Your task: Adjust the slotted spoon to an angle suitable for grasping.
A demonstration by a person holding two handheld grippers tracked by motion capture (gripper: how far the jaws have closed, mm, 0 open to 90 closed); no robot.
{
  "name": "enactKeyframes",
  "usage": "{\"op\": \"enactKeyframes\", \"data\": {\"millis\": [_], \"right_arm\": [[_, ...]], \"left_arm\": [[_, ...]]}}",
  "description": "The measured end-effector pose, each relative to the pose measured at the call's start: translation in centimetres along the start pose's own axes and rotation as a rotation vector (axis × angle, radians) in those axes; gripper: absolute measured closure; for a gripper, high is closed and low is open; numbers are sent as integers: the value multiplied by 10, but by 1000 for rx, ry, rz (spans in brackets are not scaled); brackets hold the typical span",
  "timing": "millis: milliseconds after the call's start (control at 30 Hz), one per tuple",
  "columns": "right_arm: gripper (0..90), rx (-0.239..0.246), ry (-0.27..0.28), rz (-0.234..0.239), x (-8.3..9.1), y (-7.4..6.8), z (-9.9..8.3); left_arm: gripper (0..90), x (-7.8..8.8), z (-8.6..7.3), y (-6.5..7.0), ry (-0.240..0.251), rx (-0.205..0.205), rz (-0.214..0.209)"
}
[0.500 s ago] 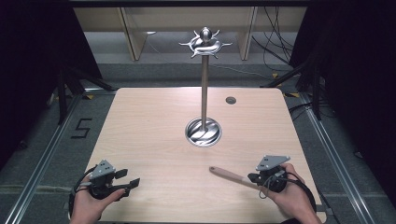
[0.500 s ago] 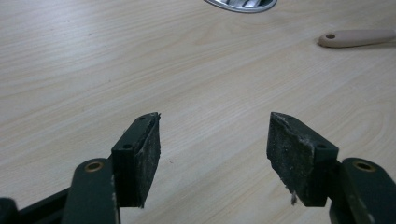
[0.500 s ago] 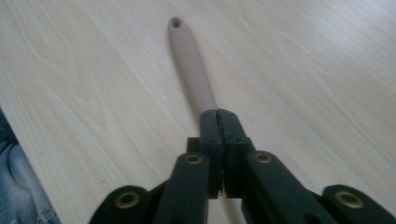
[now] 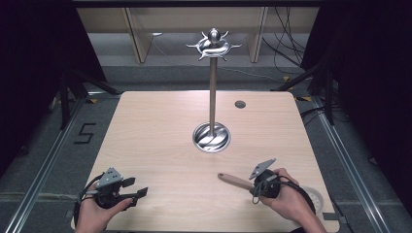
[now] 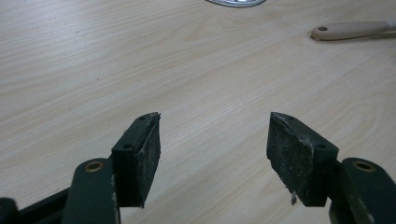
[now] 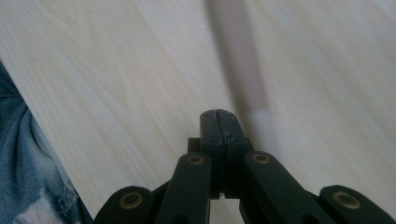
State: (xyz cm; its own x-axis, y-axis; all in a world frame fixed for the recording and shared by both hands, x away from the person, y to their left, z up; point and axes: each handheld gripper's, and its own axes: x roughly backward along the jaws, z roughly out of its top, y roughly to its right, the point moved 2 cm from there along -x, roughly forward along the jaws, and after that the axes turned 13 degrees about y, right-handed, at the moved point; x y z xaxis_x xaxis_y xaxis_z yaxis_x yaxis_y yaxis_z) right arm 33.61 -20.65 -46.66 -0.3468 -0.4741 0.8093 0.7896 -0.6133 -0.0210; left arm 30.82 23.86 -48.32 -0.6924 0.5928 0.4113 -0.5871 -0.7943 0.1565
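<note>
A wooden utensil handle (image 4: 234, 181) lies low over the front right of the pale wooden table (image 4: 155, 131), its near end at my right gripper (image 4: 254, 187). In the right gripper view the jaws of my right gripper (image 6: 219, 116) are pressed together, and the blurred handle (image 6: 238, 60) runs just beside them; I see nothing between the pads. At the front left my left gripper (image 4: 136, 188) hovers with its jaws wide apart. The left gripper view shows bare table between the fingers of my left gripper (image 5: 212, 135), with the handle (image 5: 350, 30) far off.
A tall metal stand (image 4: 212, 92) rises from a round base (image 4: 212, 137) at the table's middle, with a crown of hooks (image 4: 212, 46) on top. A small dark disc (image 4: 240, 104) sits at the back right. Shelving and cables lie beyond the far edge.
</note>
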Motion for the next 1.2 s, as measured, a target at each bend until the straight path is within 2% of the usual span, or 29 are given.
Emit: {"op": "enactKeyframes", "data": {"millis": [33,67,100,133,167,200,233,267,333,367,400,433,467,500,567,600,667,700,800,867,900,933,967,1000,1067,1133,1200], "right_arm": [[900,1,13,-12,5,6,0],[900,-35,15,-71,17,20,-2],[900,-50,2,-105,22,29,-3],[900,-50,2,-105,22,29,-3],[900,-96,-32,-145,26,43,-8],[900,-96,-32,-145,26,43,-8],[900,-110,-48,-162,25,50,-11],[900,-94,-83,-175,20,55,-14],[900,-94,-85,-157,19,51,-13],[900,-67,-61,-67,13,39,-8],[900,-67,-61,-67,13,39,-8],[900,-44,-61,-29,9,32,-4],[900,-27,-65,-6,4,26,0],[900,-9,-77,12,-4,20,4],[900,16,-121,42,-22,8,12],[900,18,-135,44,-28,4,14],[900,60,-173,56,-44,-1,24],[900,62,-182,56,-47,-1,27],[900,61,-198,51,-53,-1,31],[900,73,-221,45,-57,1,34],[900,65,-223,48,-59,2,35],[900,64,-220,40,-60,3,36],[900,70,-228,31,-60,4,37],[900,64,-208,21,-61,6,37],[900,64,-210,6,-62,10,38],[900,31,-211,-3,-62,12,39],[900,35,-199,-19,-62,16,42]], "left_arm": [[346,1,0,-2,-20,-24,-8],[346,1,0,-3,-23,-32,-8],[347,0,0,-2,-37,-29,-6],[347,0,0,-2,-37,-29,-6],[346,-3,0,0,2,7,-1],[346,-3,-1,0,4,-3,-3],[346,-3,0,0,2,-2,1],[346,-3,-1,1,0,0,2],[347,-3,-1,0,2,2,0],[346,-3,0,1,-5,12,4],[346,-3,0,1,-5,12,4],[346,-2,0,0,-15,2,2],[347,-1,0,-2,-37,-20,-3],[346,-3,0,1,-12,16,6],[346,-3,0,1,-1,7,-2],[346,-3,0,1,11,7,1],[346,-1,-1,0,5,2,-7],[347,1,-1,-2,-26,-14,-9],[347,0,0,-2,-15,-13,-9],[346,0,0,-2,-27,-14,-10],[346,1,0,-2,-38,-25,-14],[346,-1,0,1,-11,18,-4],[346,-1,0,1,-13,16,-4],[346,-1,0,0,-4,1,-10],[347,-2,-1,1,1,11,-7],[346,-2,-1,0,-4,2,-7],[347,-3,0,1,-11,5,-5]]}}
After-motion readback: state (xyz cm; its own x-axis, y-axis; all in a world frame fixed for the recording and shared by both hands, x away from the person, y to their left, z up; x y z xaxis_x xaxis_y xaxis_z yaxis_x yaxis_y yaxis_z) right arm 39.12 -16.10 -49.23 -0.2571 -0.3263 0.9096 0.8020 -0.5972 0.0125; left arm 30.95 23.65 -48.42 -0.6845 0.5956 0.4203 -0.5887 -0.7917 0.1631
